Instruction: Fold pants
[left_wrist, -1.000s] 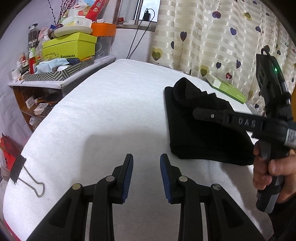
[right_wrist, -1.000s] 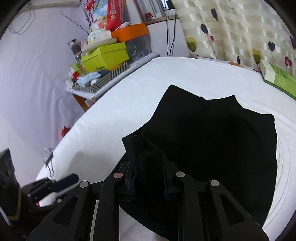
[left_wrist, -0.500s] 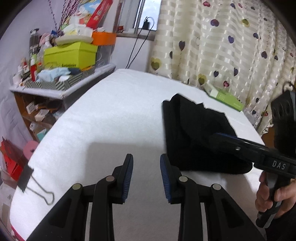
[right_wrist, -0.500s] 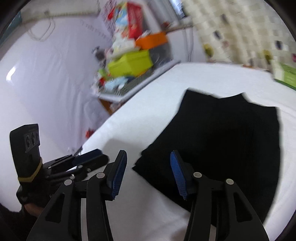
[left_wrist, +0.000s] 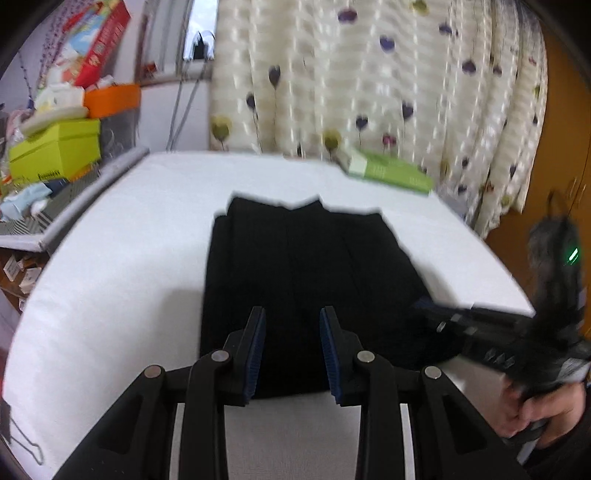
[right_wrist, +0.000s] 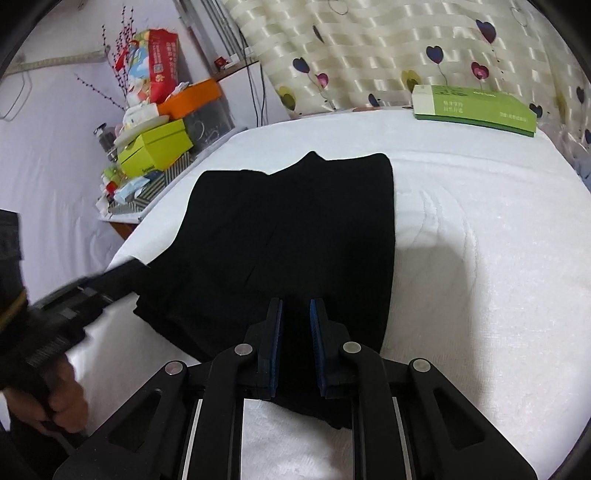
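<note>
Over the near hem, left gripper (left_wrist: 291, 350) gapes empty, right gripper (right_wrist: 295, 343) has its jaws narrowly parted, nothing clamped. Black pants (right_wrist: 295, 229) lie folded flat mid white tabletop (right_wrist: 480, 258), green box (right_wrist: 476, 107) beyond. Likely next fold: pinch both near corners through all layers, lift evenly, lay onto far edge.

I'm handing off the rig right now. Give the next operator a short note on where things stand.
Left gripper: open, empty, at the near edge of the pants.
Right gripper: jaws narrow but apart, over the near edge, gripping nothing I can see.
Pants: folded into a flat black rectangle on the white bed.
Done: main folds laid.
Left: probably one more fold from the near edge, or just a tidy-up.
</note>
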